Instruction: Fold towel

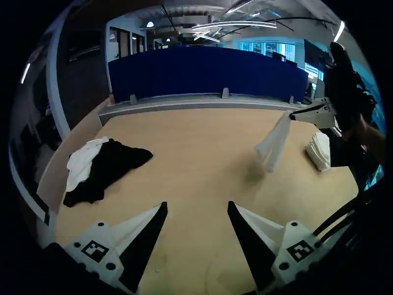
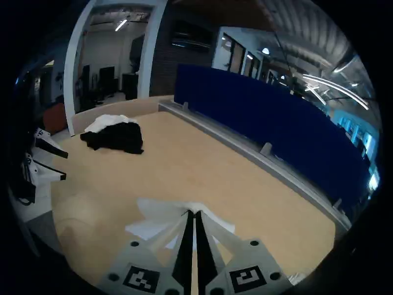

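Spread wide and empty, left gripper (image 1: 196,204) hovers low over the surface (image 1: 196,142), placed, I judge, to catch a free corner. Dark laundry pile (image 1: 98,169) lies far left. Well right of the pile the towel (image 1: 272,145) hangs, held up so it drapes straight. Farther right of the pile: folded white stack (image 1: 319,150). Right gripper view adds the grasp itself: right gripper (image 2: 193,214) pressed together, pinching the towel's edge.

One white towel (image 1: 272,142), two cloth piles (image 1: 100,169) (image 1: 320,150)
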Tool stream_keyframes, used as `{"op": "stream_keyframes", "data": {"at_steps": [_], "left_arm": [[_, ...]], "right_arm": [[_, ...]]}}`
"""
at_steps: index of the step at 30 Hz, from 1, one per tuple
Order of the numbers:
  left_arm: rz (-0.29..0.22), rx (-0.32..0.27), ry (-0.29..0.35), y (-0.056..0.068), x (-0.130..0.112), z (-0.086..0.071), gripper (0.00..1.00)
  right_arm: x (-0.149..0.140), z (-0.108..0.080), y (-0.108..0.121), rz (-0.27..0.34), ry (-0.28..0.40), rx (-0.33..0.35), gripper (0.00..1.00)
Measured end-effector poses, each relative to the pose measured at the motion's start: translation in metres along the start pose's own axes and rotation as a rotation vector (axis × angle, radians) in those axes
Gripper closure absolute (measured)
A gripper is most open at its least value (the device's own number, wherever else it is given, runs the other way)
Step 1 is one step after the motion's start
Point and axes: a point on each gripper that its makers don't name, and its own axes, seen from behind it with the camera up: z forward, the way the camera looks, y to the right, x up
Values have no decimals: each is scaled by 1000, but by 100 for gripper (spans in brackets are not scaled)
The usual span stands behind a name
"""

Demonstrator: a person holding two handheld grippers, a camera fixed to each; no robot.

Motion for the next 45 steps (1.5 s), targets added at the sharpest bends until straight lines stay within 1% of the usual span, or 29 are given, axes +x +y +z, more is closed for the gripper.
{"op": "stream_keyframes", "data": {"at_steps": [6, 15, 24, 30, 34, 37, 39, 45], "left_arm": [[14, -14, -4, 9, 2, 6, 10], [34, -34, -7, 24, 10, 17, 10], [53, -45, -17, 38, 19, 23, 10], [66, -49, -26, 50, 22, 26, 10], [71, -57, -28, 59, 25, 26, 10], [74, -61, -28, 65, 27, 27, 10], [76, -63, -28, 69, 29, 27, 10], [91, -68, -29, 78, 33, 26, 10]], "right_arm": [[-1, -17, 32, 19, 5, -38, 97], [-12, -54, 107, 57, 6, -123, 97], [-32, -95, 187, 89, 0, -214, 97], [-44, -117, 229, 74, -22, -264, 97], [-55, -128, 250, 77, -36, -285, 97], [-64, -134, 261, 84, -46, -296, 97], [-70, -137, 266, 88, -53, -302, 97], [-84, -145, 271, 107, -57, -310, 97]]}}
